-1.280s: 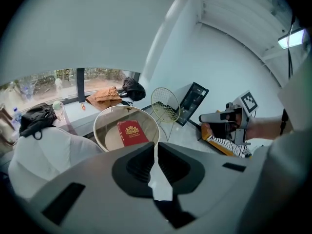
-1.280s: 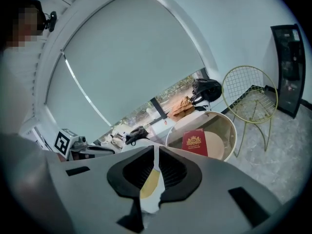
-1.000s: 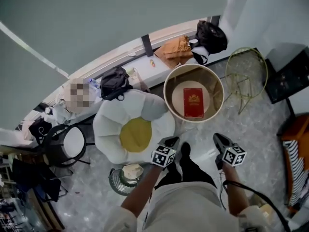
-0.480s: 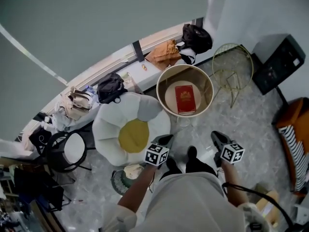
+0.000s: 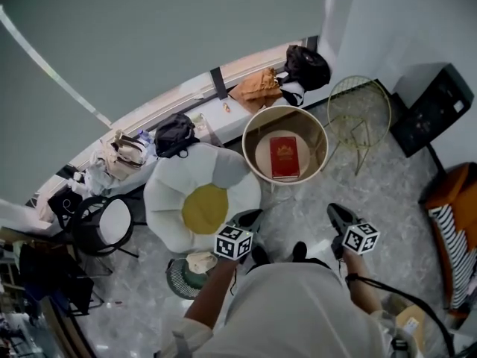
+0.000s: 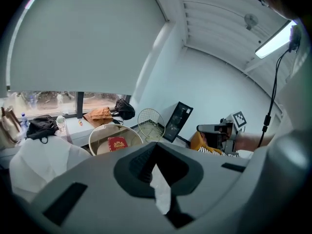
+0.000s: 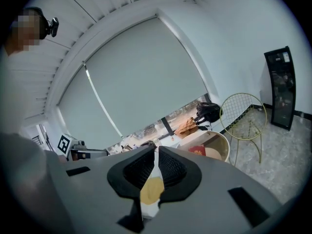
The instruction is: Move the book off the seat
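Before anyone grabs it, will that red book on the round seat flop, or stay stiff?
The red book looks like a hardcover with straight, square edges, so it probably stays stiff when lifted. It lies flat on the seat cushion, so getting under an edge may be awkward, and a push might slide it rather than tip it.

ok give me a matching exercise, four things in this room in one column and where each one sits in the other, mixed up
Things:
1. red book
2. tan bag
3. gold wire chair
4. flower cushion

Places (sides as in the head view):
a. on the floor, right of the round chair
b. on the window ledge
c. on the floor, left of the round chair
d. on the round chair's seat

Pairs: 1-d, 2-b, 3-a, 4-c
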Demonstrator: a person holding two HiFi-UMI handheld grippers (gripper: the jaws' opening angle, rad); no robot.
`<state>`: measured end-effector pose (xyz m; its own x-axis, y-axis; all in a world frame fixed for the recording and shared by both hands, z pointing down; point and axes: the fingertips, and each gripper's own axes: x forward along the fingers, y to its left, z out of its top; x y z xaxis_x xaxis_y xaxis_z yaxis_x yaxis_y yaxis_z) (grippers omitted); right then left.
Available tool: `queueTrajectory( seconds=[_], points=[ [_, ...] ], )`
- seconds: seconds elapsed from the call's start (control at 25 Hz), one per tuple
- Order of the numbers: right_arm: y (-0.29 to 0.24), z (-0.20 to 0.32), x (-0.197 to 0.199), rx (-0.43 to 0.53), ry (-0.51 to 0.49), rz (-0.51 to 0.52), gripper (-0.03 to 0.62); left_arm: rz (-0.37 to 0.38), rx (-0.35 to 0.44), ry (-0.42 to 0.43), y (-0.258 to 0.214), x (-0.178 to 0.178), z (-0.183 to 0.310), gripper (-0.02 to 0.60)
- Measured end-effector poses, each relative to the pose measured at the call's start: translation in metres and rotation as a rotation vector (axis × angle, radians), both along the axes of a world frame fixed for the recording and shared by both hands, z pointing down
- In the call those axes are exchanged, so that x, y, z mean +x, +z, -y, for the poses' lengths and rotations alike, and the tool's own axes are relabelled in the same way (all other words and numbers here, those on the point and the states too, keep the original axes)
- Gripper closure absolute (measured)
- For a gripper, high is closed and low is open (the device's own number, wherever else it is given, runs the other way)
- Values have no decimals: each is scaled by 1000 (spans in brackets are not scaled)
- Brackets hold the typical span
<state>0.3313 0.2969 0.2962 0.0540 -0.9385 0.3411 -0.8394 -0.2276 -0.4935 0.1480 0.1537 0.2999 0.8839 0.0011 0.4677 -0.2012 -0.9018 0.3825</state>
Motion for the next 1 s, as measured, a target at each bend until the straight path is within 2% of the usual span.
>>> queueTrajectory(
  seconds=[0.36,1.0],
  points=[
    [-5,-16,16,9,-7,17,543,-21,-5,-42,-10,9,-12,580],
    [-1,-18,33,22,-8,33,543,-20,-28,-35,-10,33,-20,580]
  ],
)
